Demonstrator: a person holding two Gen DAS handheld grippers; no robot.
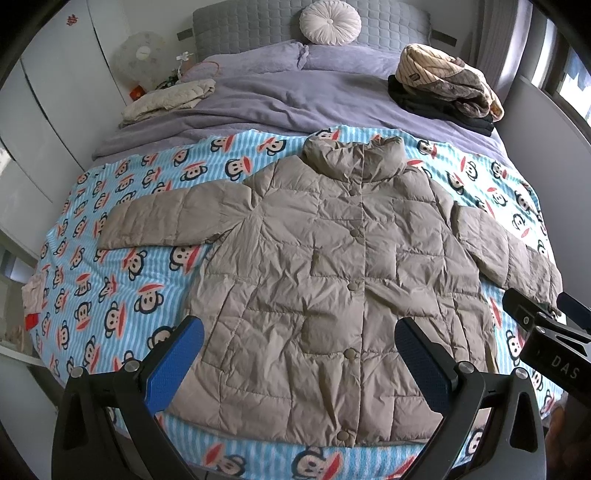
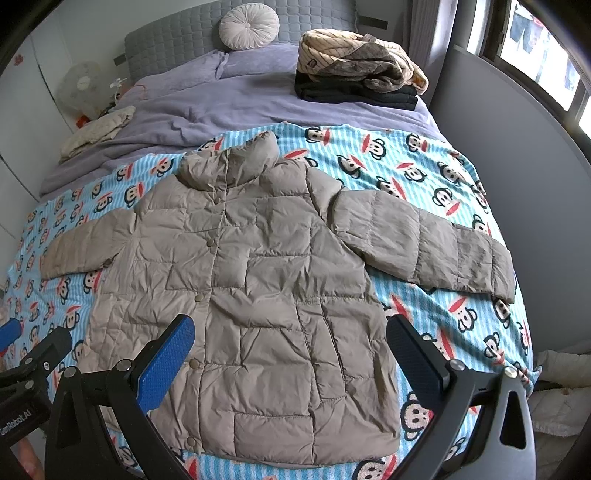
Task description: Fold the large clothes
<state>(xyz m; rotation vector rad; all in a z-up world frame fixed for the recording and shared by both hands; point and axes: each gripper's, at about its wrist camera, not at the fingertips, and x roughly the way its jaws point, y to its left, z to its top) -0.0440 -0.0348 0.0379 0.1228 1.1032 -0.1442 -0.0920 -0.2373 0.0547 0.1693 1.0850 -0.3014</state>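
Observation:
A beige quilted puffer jacket lies flat, front up and buttoned, sleeves spread out, on a blue monkey-print blanket. It also shows in the right wrist view. My left gripper is open and empty, held above the jacket's lower hem. My right gripper is open and empty, above the jacket's lower right part. The right gripper also shows at the right edge of the left wrist view; the left gripper shows at the left edge of the right wrist view.
The blanket covers the near half of a bed with purple bedding. A stack of folded clothes sits at the back right, a cream garment at the back left. A round cushion leans on the headboard. A grey wall runs along the right.

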